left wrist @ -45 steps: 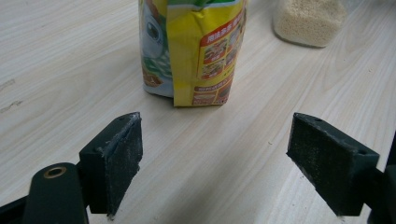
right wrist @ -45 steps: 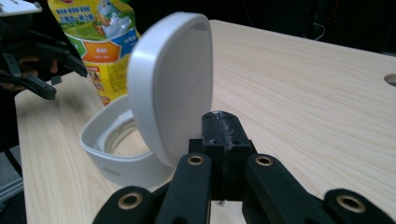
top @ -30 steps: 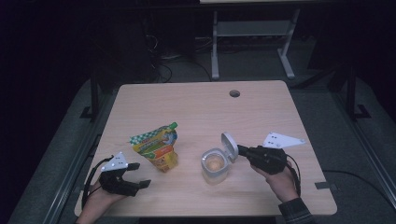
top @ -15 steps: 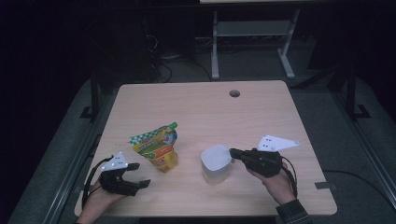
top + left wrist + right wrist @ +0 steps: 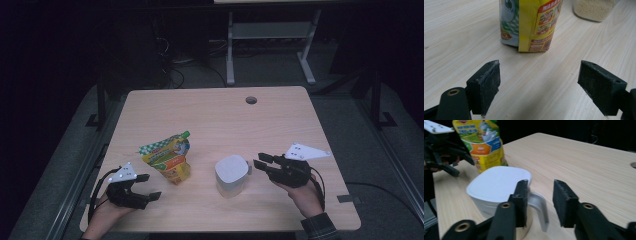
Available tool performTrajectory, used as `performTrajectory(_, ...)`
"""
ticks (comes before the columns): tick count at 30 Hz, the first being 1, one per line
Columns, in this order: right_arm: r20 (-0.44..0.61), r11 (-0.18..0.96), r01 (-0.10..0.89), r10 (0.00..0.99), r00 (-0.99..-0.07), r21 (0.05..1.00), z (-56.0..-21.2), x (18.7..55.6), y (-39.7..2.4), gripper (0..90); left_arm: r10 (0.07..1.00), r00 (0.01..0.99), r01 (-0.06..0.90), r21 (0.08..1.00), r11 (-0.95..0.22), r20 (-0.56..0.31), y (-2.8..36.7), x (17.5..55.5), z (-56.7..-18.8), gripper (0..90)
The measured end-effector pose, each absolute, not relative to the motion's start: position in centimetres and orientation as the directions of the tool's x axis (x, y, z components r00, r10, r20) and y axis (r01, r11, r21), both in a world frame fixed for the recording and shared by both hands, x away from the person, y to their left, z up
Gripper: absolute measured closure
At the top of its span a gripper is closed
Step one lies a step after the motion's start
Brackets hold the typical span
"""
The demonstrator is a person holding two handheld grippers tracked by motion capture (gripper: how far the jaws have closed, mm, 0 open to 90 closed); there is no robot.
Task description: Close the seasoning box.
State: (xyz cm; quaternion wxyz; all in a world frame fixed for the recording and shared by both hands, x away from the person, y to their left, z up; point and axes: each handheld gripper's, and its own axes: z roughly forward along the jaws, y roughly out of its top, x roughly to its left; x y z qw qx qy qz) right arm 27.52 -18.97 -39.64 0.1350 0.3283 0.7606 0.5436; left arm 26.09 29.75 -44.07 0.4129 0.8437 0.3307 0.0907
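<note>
Two grippers rest low over the table [image 5: 215,115], one at each near corner. The right gripper [image 5: 260,164] points toward a white-lidded container [image 5: 231,175] whose lid lies flat and shut on top. Its jaws have just been opening, and in the right gripper view they stand part way apart, with the container's grey lid tab [image 5: 539,206] hanging between them; one jaw lies close against the tab and the lid's edge, but whether it presses there cannot be told, and the other jaw stands clear, so nothing is gripped. From the high view the container sits just ahead of these jaws, close to their tips. The left gripper [image 5: 149,186] has its jaws spread wide with bare table between them. A yellow and green snack pouch [image 5: 531,23] stands upright ahead of those jaws, a little apart from their tips and touching neither. In the left gripper view the clear lower part of the container, holding pale grains [image 5: 594,10], shows beyond the pouch toward the far right. In the right gripper view the pouch stands just behind the container, with the left gripper off to the left beside it.
</note>
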Motion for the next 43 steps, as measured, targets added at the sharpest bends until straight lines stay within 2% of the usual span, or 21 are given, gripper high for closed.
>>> performTrajectory(3,0.147,0.182,0.359,0.679,-0.719,0.915,-40.0,27.7,-19.7,53.6,0.632,0.766,0.483,0.755,-0.444,-0.119,29.8,26.1,-44.1,17.9)
performTrajectory(14,0.144,0.167,0.402,0.757,-0.638,0.900,-41.8,27.7,-21.9,37.4,0.635,0.762,0.486,0.760,-0.431,-0.127,29.9,26.2,-44.1,17.7)
performTrajectory(19,0.147,0.162,0.423,0.780,-0.608,0.891,-43.0,27.4,-22.7,27.0,0.639,0.758,0.487,0.764,-0.423,-0.130,30.0,26.2,-44.0,17.4)
performTrajectory(26,0.067,0.224,0.442,0.830,-0.553,0.869,-45.2,27.0,-23.1,13.7,0.638,0.761,0.482,0.761,-0.434,-0.117,30.1,26.3,-44.2,16.9)
performTrajectory(36,0.079,0.215,0.497,0.859,-0.506,0.841,-47.2,26.0,-24.6,13.4,0.641,0.760,0.482,0.754,-0.446,-0.106,30.2,26.6,-44.9,15.5)
performTrajectory(43,0.074,0.214,0.488,0.860,-0.505,0.847,-47.2,26.0,-24.8,13.3,0.636,0.765,0.481,0.748,-0.458,-0.102,30.0,26.9,-45.0,15.5)
